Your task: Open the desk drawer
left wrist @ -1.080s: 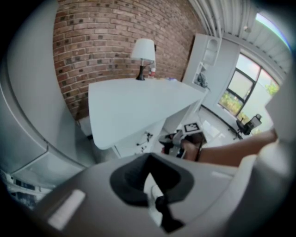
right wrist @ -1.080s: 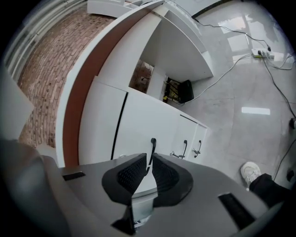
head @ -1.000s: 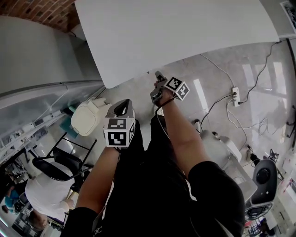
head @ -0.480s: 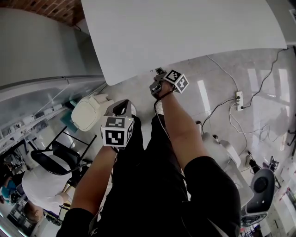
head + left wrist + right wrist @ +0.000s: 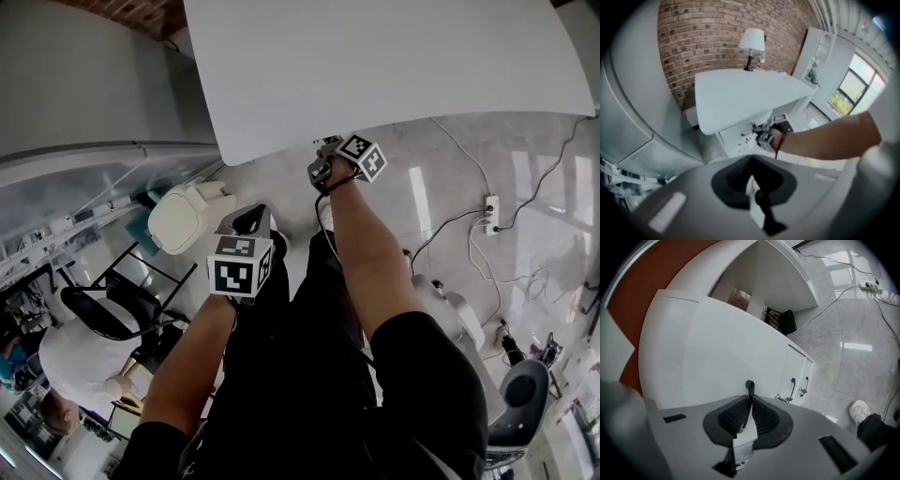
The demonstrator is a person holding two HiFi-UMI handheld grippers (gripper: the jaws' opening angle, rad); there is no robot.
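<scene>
The right gripper (image 5: 749, 401) is being kept closed on the thin dark handle (image 5: 749, 385) of the drawer (image 5: 733, 137). Its jaws have just been closing, and the handle is being pinched upright between the ribbed pads (image 5: 765, 417), with its rounded tip standing out above them. The drawer is being shown in the white unit under the top of the bench (image 5: 375, 66), at the bench's near edge. Whether it is being drawn out at all cannot be told.

In the head view the right arm is being stretched forward, and its gripper is being held right at that edge. Two more handles (image 5: 792, 388) are being seen just beyond the gripped one, on the same white face.

The left gripper (image 5: 247, 221) is being held back over the person's lap, well apart from the bench. Its jaws are being kept together, with nothing between them.

A lamp (image 5: 753, 42) is being carried at the far end of the bench, against a brick wall (image 5: 703, 37). A power strip (image 5: 490, 208) and its cables are being seen on the glossy floor (image 5: 450, 178) to the right.
</scene>
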